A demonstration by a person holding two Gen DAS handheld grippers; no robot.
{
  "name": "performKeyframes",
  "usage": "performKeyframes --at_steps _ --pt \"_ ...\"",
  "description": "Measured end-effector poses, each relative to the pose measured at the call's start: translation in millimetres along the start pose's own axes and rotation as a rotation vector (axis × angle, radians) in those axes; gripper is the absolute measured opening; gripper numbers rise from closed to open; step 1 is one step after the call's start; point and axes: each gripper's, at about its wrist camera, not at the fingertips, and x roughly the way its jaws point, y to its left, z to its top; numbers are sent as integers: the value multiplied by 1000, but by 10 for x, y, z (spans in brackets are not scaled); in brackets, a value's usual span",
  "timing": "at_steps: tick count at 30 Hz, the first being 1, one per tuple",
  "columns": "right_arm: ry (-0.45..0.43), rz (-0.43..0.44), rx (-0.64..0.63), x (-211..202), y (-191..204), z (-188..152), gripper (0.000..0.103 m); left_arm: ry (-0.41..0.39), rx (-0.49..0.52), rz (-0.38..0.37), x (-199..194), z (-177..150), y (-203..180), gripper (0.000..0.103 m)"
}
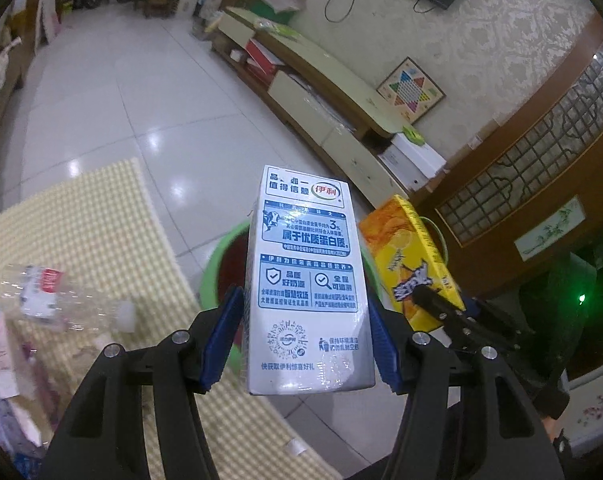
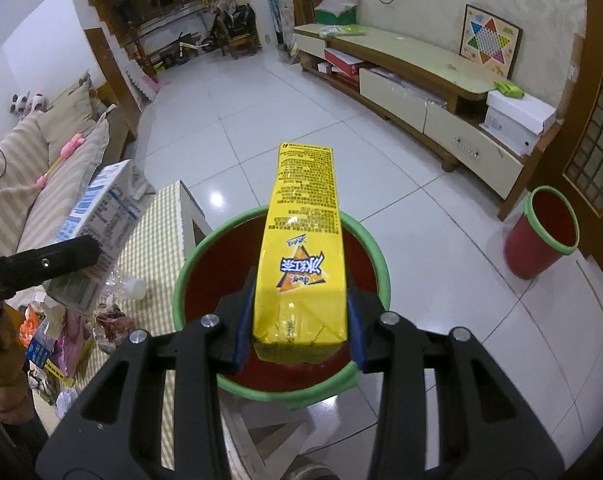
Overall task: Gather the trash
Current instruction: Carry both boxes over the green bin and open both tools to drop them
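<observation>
Jaws of left gripper [image 1: 307,320] clamp a glossy white rectangular milk carton [image 1: 307,276]; right gripper [image 2: 299,316] clamps a slim yellow foil-laminate tea carton [image 2: 303,248] above the round red, green-rimmed bin [image 2: 189,264].

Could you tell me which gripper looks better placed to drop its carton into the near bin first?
Probably the right gripper: its yellow carton hangs over the bin, while the left gripper's milk carton sits nearer the rim.
</observation>
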Motion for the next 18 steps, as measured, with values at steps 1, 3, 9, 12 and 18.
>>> performKeyframes --at_steps 1,3,9,12,18 --pt "6 3 4 21 -9 -6 37 8 0 0 37 11 -12 57" --pt "15 3 5 65 10 -16 37 31 -7 -13 127 12 -21 57" --pt "38 -2 23 163 -23 -7 39 70 -27 -15 334 22 -95 59" --pt "52 -11 31 205 -28 -18 51 38 -39 -8 302 29 -113 84" --pt "20 -32 -18 150 85 -26 81 -2 -99 18 131 20 38 94"
